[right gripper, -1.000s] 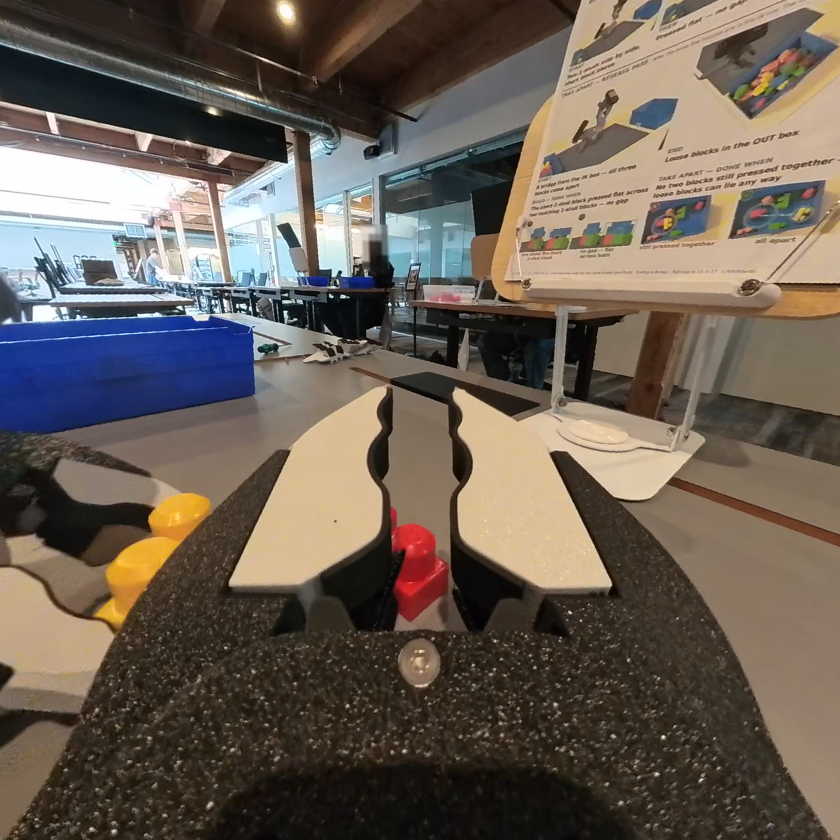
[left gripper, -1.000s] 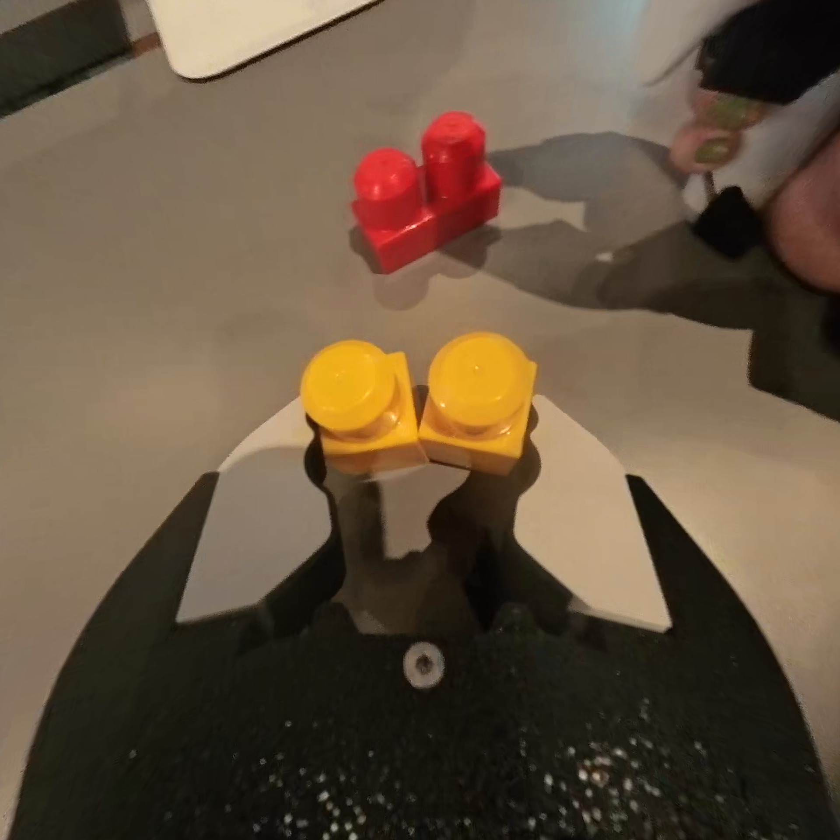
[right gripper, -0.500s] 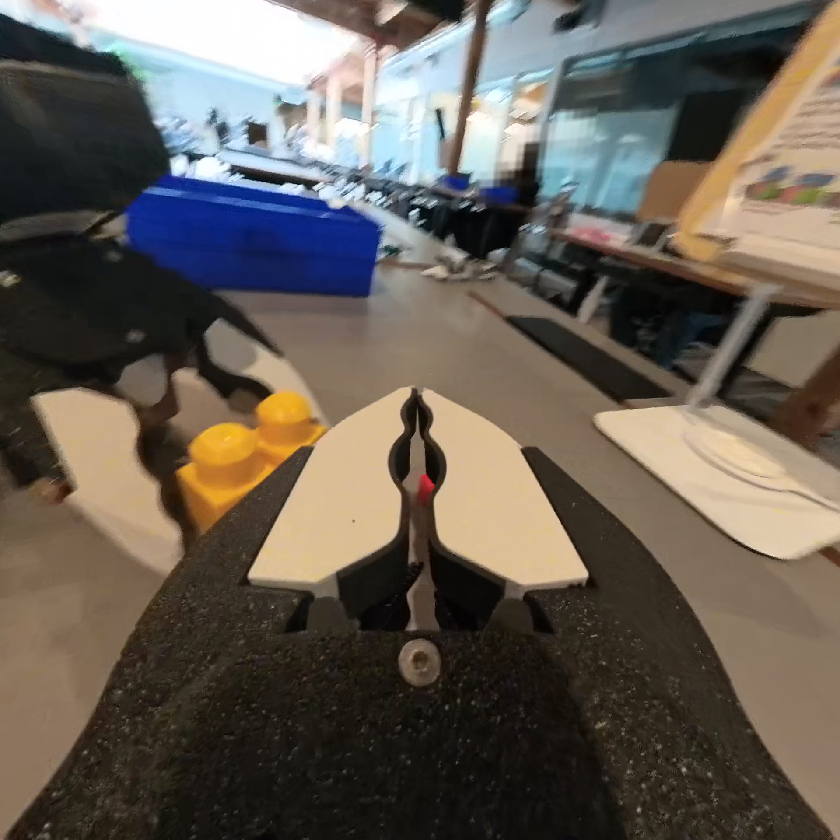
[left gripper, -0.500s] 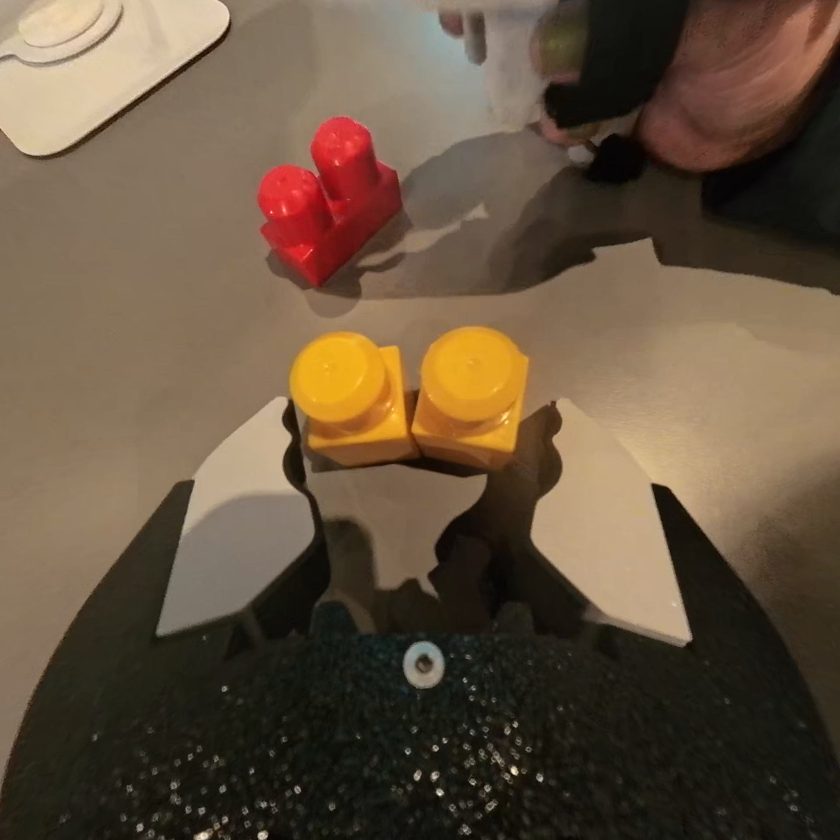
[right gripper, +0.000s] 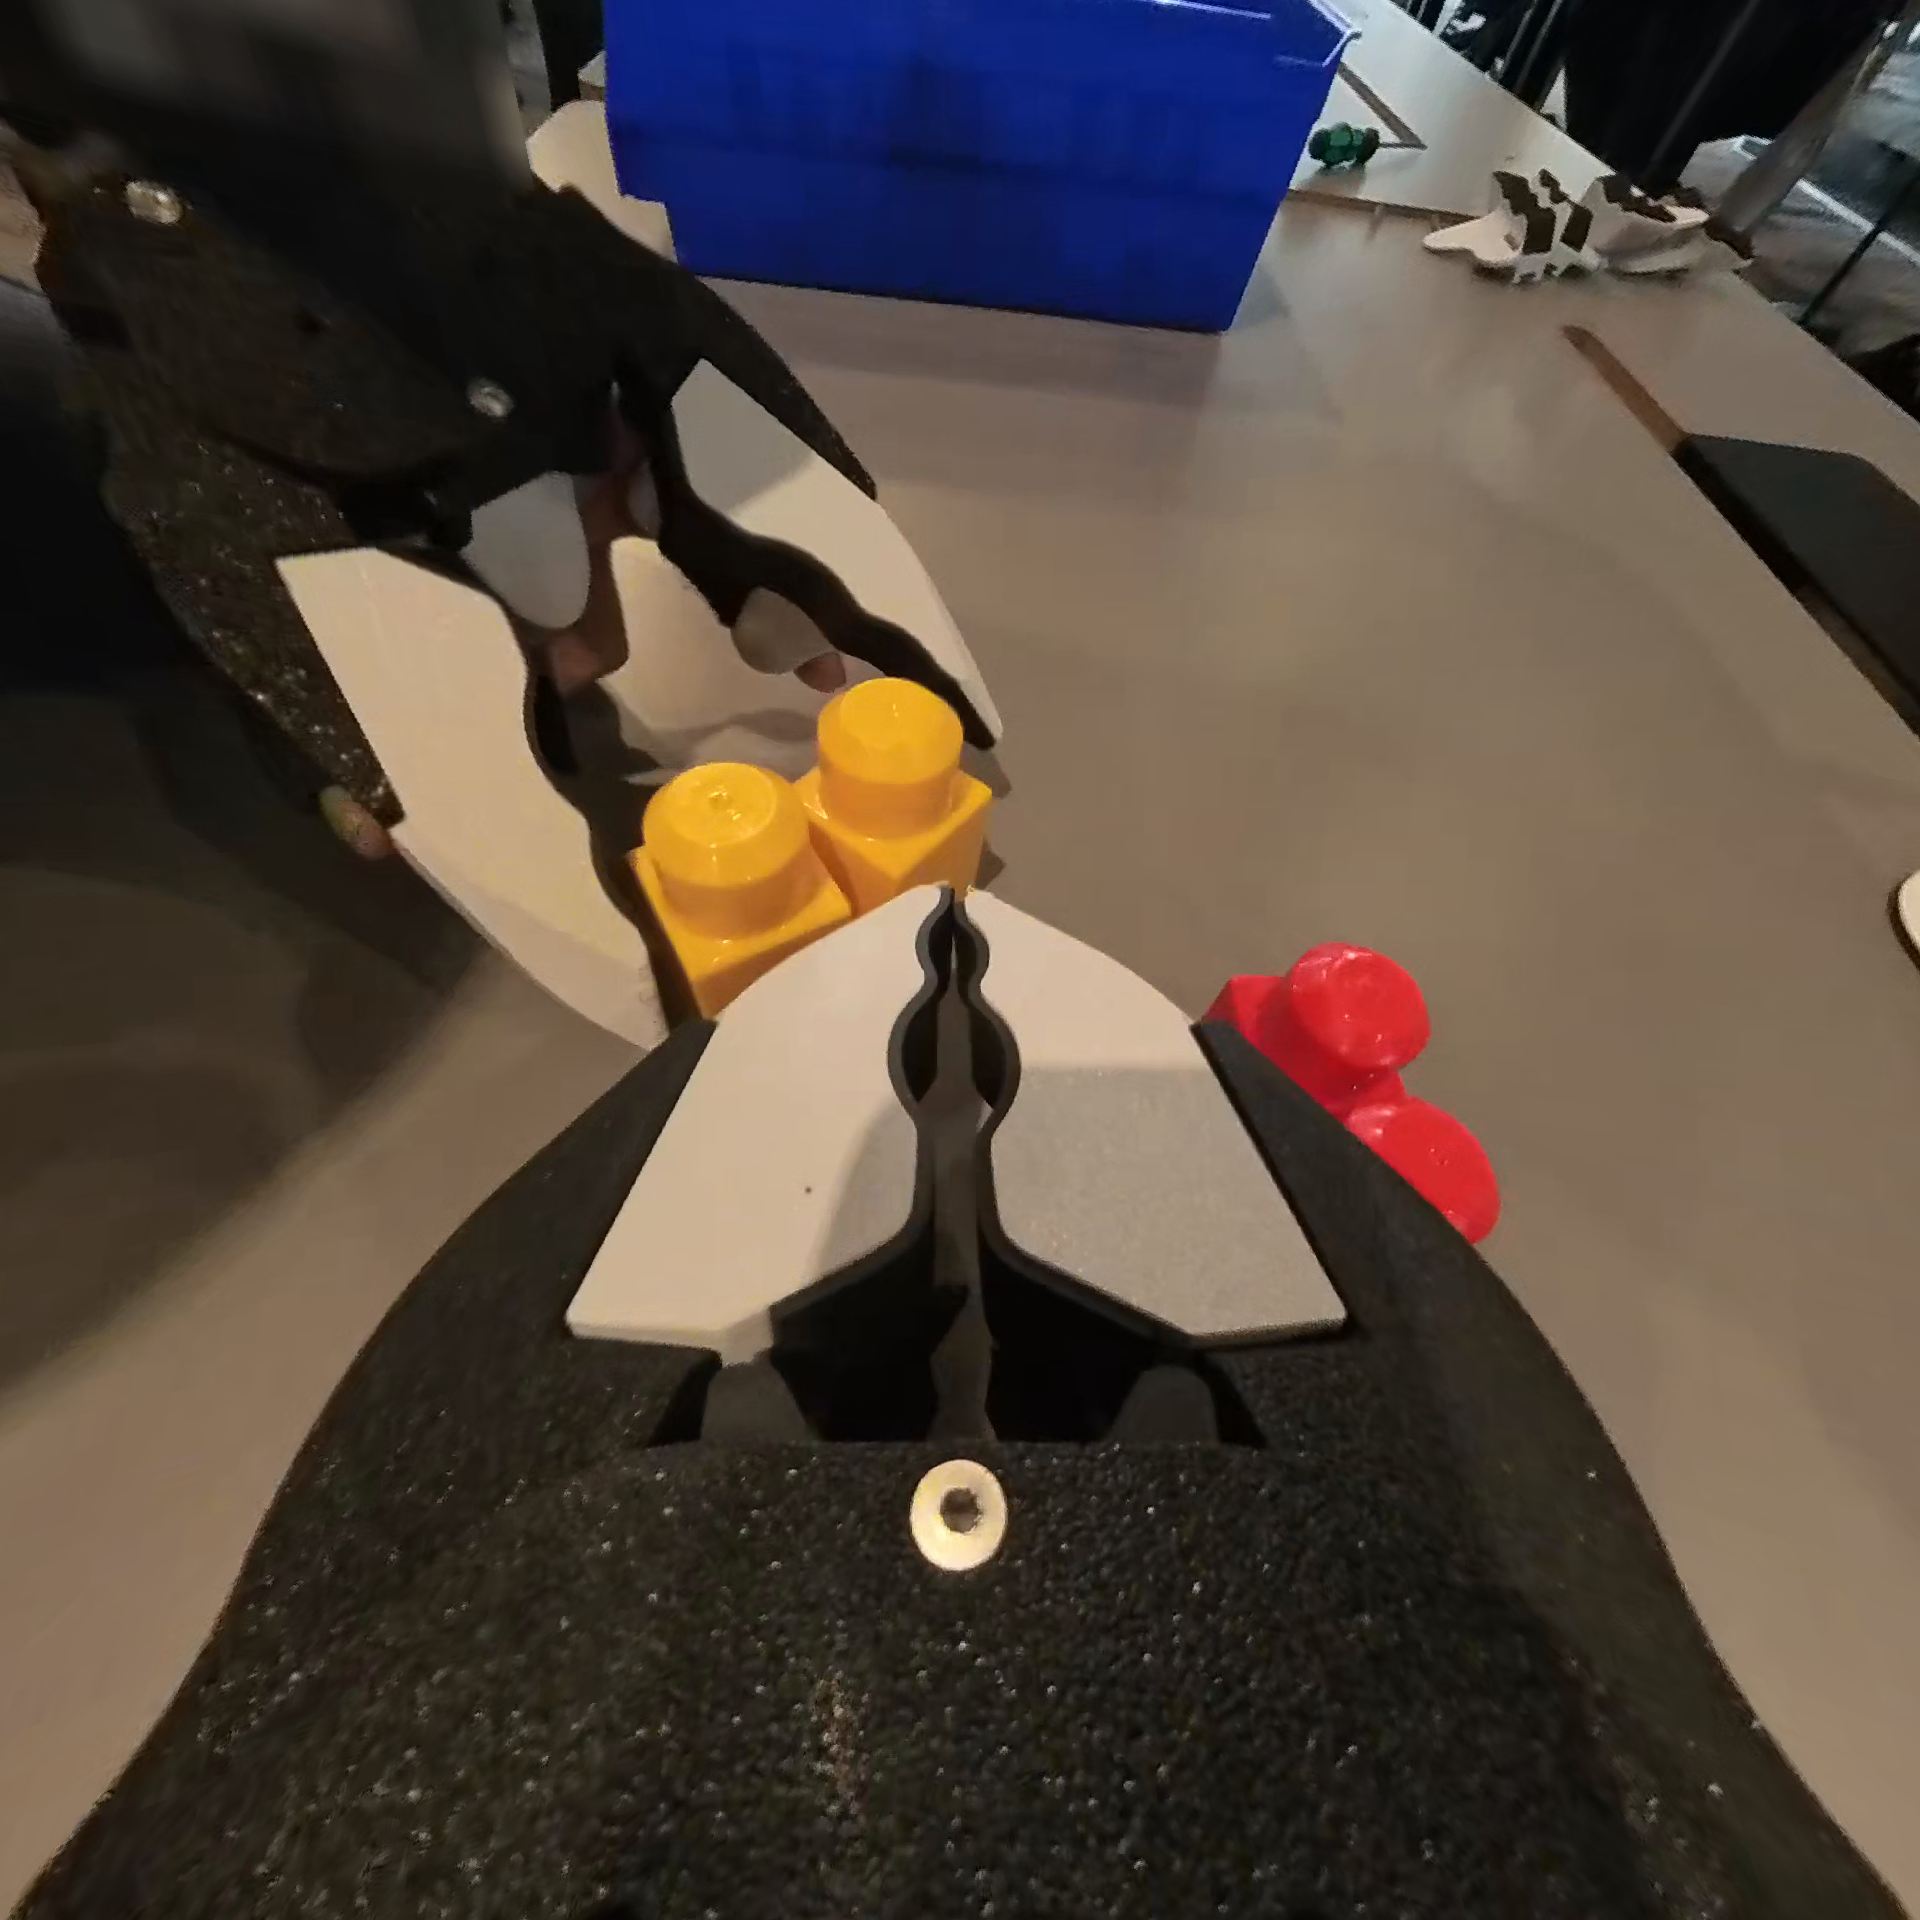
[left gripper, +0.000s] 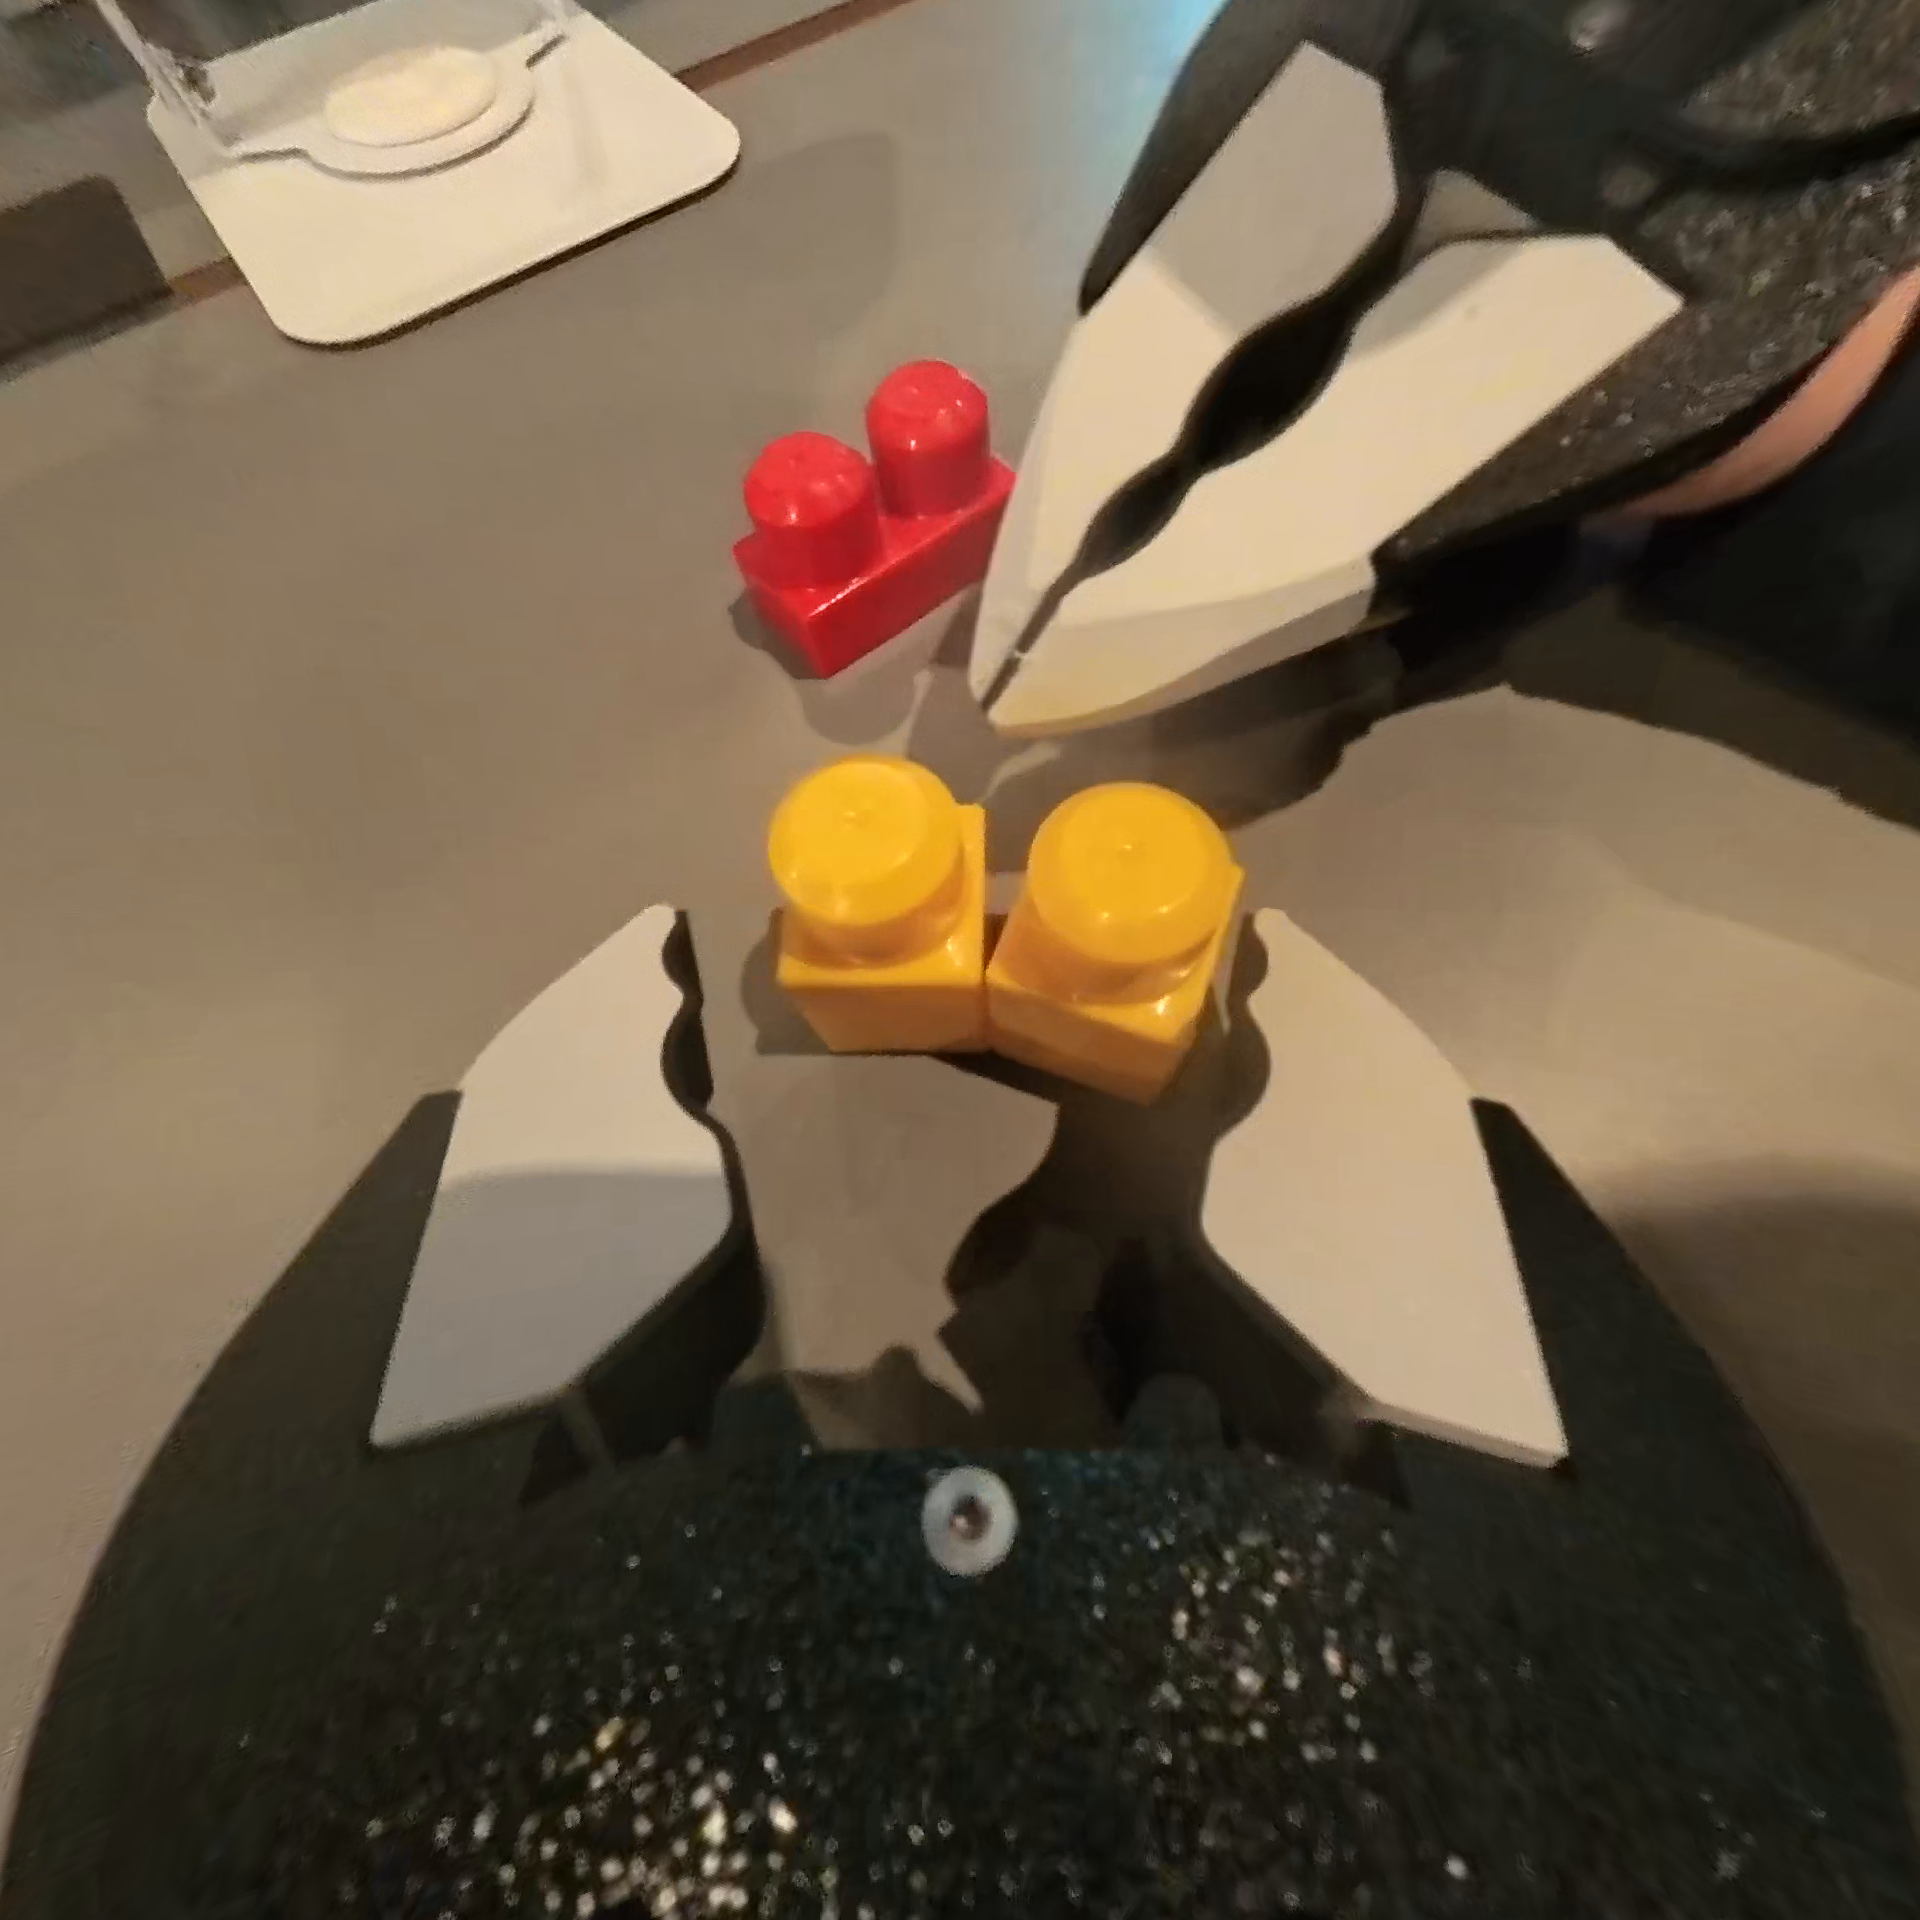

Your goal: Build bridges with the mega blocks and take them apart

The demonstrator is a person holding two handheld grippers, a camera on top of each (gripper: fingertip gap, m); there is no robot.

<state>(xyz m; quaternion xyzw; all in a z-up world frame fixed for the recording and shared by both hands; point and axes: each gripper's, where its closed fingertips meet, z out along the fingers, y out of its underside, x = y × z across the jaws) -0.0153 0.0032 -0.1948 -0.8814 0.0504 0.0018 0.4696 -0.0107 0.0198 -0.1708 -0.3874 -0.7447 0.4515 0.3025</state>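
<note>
Two yellow blocks [left gripper: 1003, 951] stand side by side on the grey worktop [left gripper: 364, 727], between the wide-open jaws of the left gripper [left gripper: 966, 966]. The right gripper [right gripper: 951, 904], jaws closed and empty, hovers between them and the red block [left gripper: 873, 509]. The blocks look light, rigid, glossy plastic, best gripped on the flat side walls.

Workshop: grey worktable [right gripper: 1351, 623], blue parts bin [right gripper: 966, 156].
</note>
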